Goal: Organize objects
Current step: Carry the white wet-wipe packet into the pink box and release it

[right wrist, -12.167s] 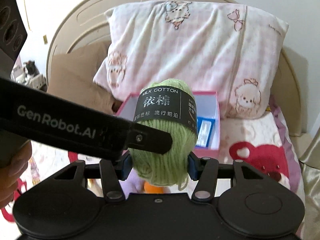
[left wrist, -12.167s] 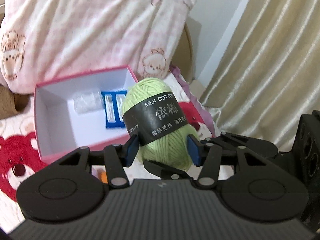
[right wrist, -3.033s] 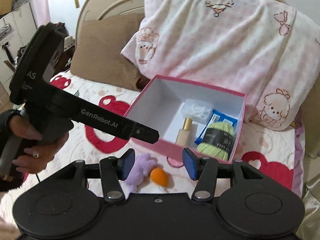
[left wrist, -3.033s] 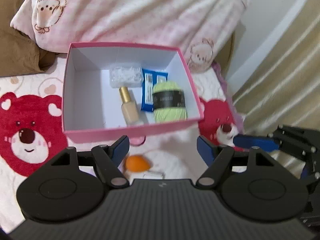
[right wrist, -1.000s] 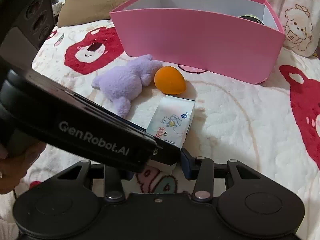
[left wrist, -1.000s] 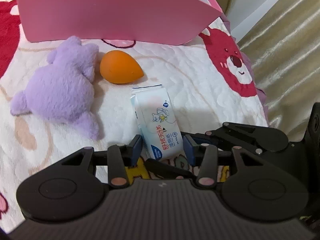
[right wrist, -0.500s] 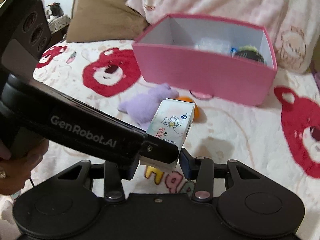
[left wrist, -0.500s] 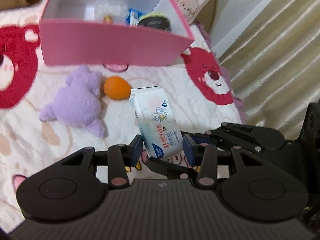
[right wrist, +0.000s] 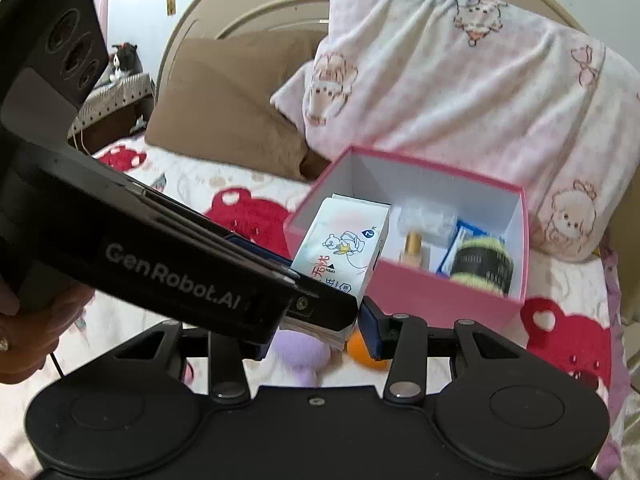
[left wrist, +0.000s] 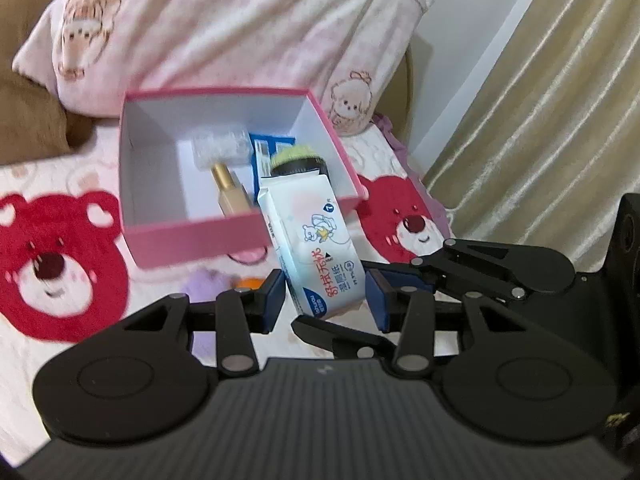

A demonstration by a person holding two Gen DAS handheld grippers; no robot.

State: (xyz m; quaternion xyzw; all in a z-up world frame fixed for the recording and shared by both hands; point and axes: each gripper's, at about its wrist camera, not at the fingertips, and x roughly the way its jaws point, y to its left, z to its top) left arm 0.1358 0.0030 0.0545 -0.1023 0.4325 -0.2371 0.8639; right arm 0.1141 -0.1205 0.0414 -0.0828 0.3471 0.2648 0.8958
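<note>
Tissue pack (left wrist: 316, 248) sits lifted above the bedspread (left wrist: 60, 184), in front of the near wall of the pink box (left wrist: 192, 236), tilted with its top toward the box. Left wrist view: left gripper (left wrist: 324, 300) has blue pads (left wrist: 274, 300) on both sides of the pack's lower end; left pad looks pressed to it, right pad close with a sliver showing, so a grip on the pack. Right gripper's fingers cross in from the right edge under the pack; contact unclear there. Box holds a clear packet (left wrist: 220, 148), gold-capped bottle (left wrist: 232, 196), blue sachet (left wrist: 264, 156) and green yarn ball (left wrist: 298, 162). Purple plush (left wrist: 204, 284) and orange sponge (left wrist: 250, 282) lie on the bedspread below the box, mostly hidden, blurred. Right wrist view: left gripper's arm runs diagonally across the frame, covering the left finger of the right gripper (right wrist: 320, 334); the right pad (right wrist: 370, 332) sits just beside the pack (right wrist: 344, 248) base, so I can't tell whether it's clamped. Pack overlaps the box (right wrist: 440, 300) near-left corner. Yarn (right wrist: 482, 264), bottle (right wrist: 412, 246) inside; plush (right wrist: 300, 352), sponge (right wrist: 360, 350) below. Pink pillow (right wrist: 460, 92) and brown pillow (right wrist: 232, 104) behind.
</note>
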